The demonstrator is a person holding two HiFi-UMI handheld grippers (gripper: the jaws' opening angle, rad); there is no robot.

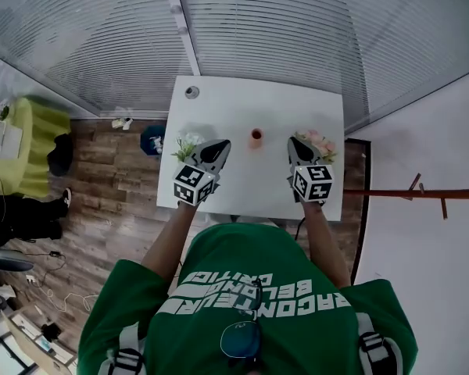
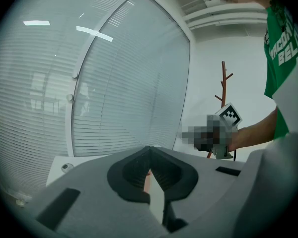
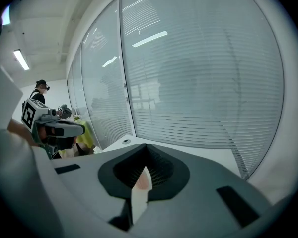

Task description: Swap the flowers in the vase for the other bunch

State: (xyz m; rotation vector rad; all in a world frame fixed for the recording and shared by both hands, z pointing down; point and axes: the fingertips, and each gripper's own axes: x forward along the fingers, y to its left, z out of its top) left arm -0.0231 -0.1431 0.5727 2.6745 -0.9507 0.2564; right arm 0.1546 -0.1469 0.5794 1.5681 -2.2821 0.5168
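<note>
A small orange vase [image 1: 255, 137] stands mid-table on the white table [image 1: 250, 104], and I see no flowers in it. A bunch of white flowers [image 1: 185, 146] lies left of it, a pink bunch [image 1: 320, 142] right of it. My left gripper [image 1: 218, 148] sits beside the white bunch, shut, with nothing visible in its jaws [image 2: 150, 175]. My right gripper [image 1: 295, 144] sits beside the pink bunch, also shut with nothing seen between its jaws [image 3: 145, 175]. Each gripper view shows the other gripper: the right gripper [image 2: 222, 131] and the left gripper [image 3: 48, 124].
A glass wall with blinds [image 1: 258, 30] runs behind the table. A brown coat rack [image 1: 422, 192] stands at the right. A cable hole [image 1: 191, 92] is at the table's far left corner. A yellow-green table [image 1: 33, 143] and a blue object [image 1: 152, 140] are off to the left.
</note>
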